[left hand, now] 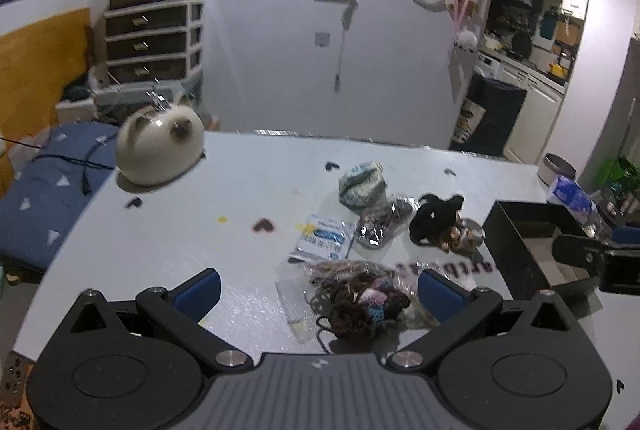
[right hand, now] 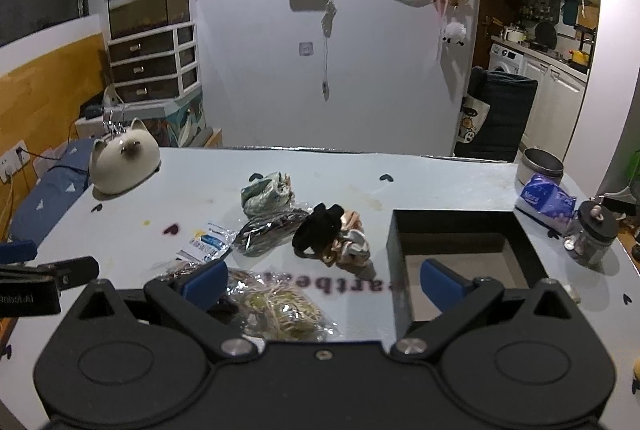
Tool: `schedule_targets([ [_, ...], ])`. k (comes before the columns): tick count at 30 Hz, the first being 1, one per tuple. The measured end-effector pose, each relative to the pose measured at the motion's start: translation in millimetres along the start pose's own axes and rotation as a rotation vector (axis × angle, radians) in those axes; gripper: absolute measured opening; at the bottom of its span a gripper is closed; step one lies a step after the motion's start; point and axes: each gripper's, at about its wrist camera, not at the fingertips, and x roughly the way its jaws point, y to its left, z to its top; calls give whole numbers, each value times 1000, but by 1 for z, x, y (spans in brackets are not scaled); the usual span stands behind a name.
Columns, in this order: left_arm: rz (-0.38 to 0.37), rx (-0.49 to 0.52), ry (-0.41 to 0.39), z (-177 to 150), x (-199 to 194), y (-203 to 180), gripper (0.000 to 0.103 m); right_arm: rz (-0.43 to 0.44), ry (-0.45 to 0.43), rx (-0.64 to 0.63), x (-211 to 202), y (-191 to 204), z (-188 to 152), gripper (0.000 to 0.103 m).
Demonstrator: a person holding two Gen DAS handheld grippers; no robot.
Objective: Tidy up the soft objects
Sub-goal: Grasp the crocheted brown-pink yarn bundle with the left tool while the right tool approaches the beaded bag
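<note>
Soft things lie mid-table: a rolled green-white cloth [left hand: 362,184] [right hand: 266,193], a black scrunchie [left hand: 434,218] [right hand: 318,228] beside beige and white scrunchies [right hand: 350,244], and a silvery foil pack [left hand: 382,224] [right hand: 268,230]. A clear bag of hair ties [left hand: 360,300] lies between my left gripper's [left hand: 320,290] open blue pads. A bag of pale bands [right hand: 280,306] lies just below my open right gripper [right hand: 324,282]. An open black box [right hand: 460,254] [left hand: 532,250] stands to the right.
A cream cat-shaped plush [left hand: 158,146] [right hand: 122,160] sits at the table's far left corner. A white-blue packet [left hand: 322,236] lies flat. A purple tissue pack [right hand: 546,204], a glass jar [right hand: 594,236] and a metal tin [right hand: 540,166] stand at the right edge.
</note>
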Motion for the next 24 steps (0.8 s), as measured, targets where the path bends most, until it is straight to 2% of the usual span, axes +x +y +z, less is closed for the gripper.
schedule_targets([
  [4, -75, 5, 47, -2, 23, 7, 102, -7, 21, 14, 15, 12, 0, 103],
  [8, -160, 11, 134, -11, 53, 4, 91, -38, 10, 29, 31, 17, -3, 103],
  [11, -204, 11, 179, -15, 73, 1, 86, -51, 37, 24, 43, 18, -4, 103],
  [21, -247, 18, 240, -21, 120, 3, 86, 14, 181, 4, 90, 19, -2, 102],
  [24, -263, 26, 245, -19, 131, 3, 82, 67, 211, 6, 106, 19, 2, 91],
])
